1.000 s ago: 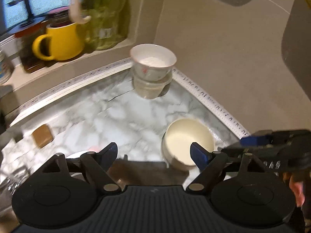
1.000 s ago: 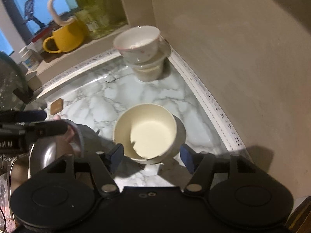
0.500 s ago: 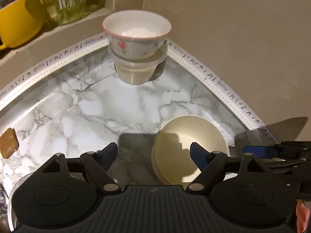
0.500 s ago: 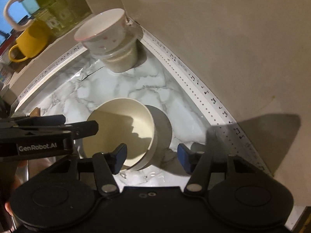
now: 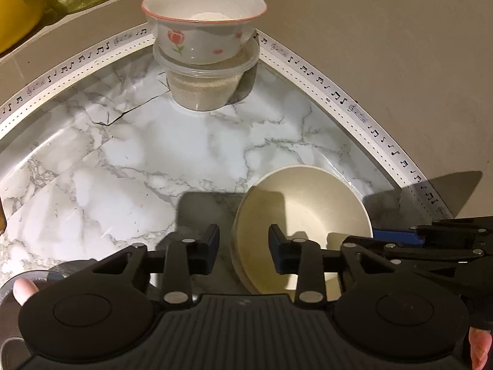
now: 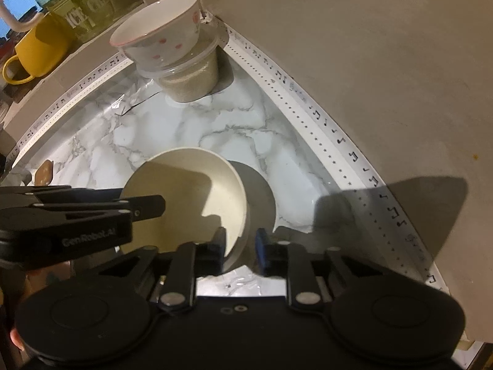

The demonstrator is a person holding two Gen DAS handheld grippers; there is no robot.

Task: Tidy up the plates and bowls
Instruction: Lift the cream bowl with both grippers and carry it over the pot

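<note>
Marble-look surface (image 5: 129, 166) fills most of both views, tucked into a corner with a white trim strip (image 5: 348, 104) printed with music notes running along the beige wall (image 6: 354, 61).

Next biggest is the cream bowl (image 5: 308, 203), sitting near the front and tilted a bit. The left tool (image 5: 243, 243) has its jaws narrowed around the bowl's left rim, one finger outside and one inside; can't tell if the pads are actually touching. The right tool (image 6: 240, 246) is doing the same on the opposite rim, jaws close together with the wall of the bowl between them, looks pinched or very nearly.

Back in the corner, the flowered bowl (image 5: 203, 30) sits nested on a clear plastic container (image 5: 205, 86) with something grainy inside.

Only the right wrist view gets the full yellow mug (image 6: 40, 52) with its handle, plus the small brown block (image 6: 44, 172) on the left. Left view only shows the tulip print clearly.
</note>
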